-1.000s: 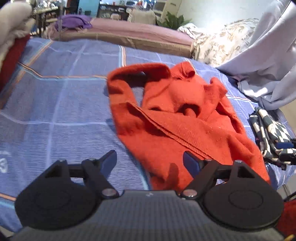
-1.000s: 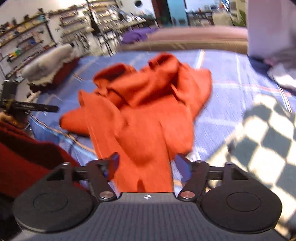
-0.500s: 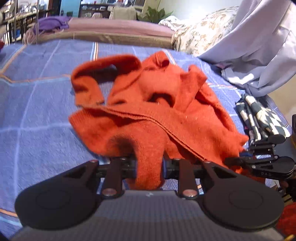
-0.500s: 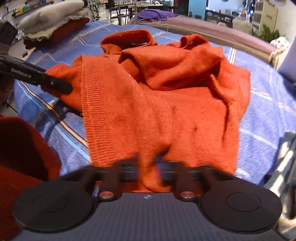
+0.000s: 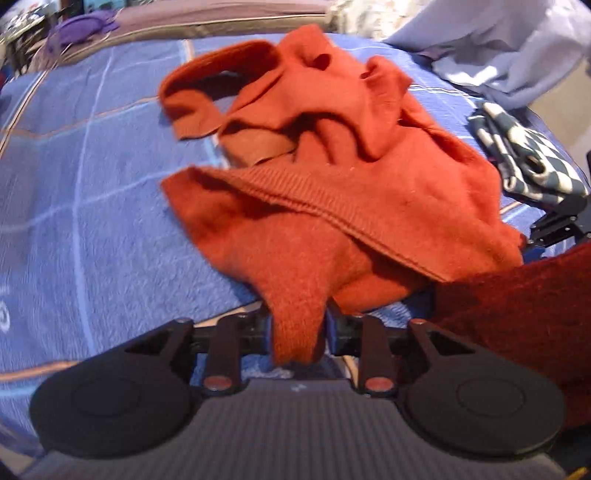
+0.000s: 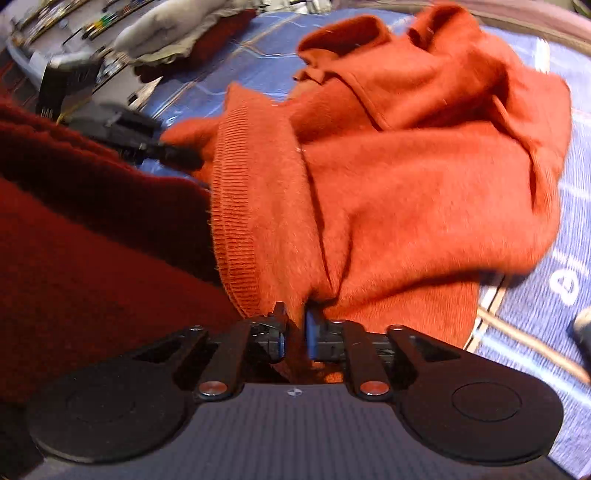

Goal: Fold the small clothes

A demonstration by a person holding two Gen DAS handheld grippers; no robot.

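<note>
An orange knit sweater (image 5: 332, 177) lies crumpled on the blue checked bedspread (image 5: 92, 206). My left gripper (image 5: 297, 328) is shut on a near corner of the sweater. My right gripper (image 6: 295, 332) is shut on the ribbed hem (image 6: 236, 236) of the same sweater (image 6: 406, 184). The left gripper (image 6: 173, 155) also shows in the right wrist view, clamped on the sweater's far corner. The right gripper's body (image 5: 557, 225) shows at the right edge of the left wrist view.
A dark red knit garment (image 6: 85, 236) fills the left of the right wrist view and shows in the left wrist view (image 5: 517, 314). A checked green-white cloth (image 5: 528, 162) and a pale lilac sheet (image 5: 509, 48) lie right. Folded grey and red items (image 6: 177, 29) lie far left.
Both grippers, open a second ago, have shut on the sweater's near edge. They have since pulled the sweater toward the bed's near side, so it bunches closer to both cameras.
</note>
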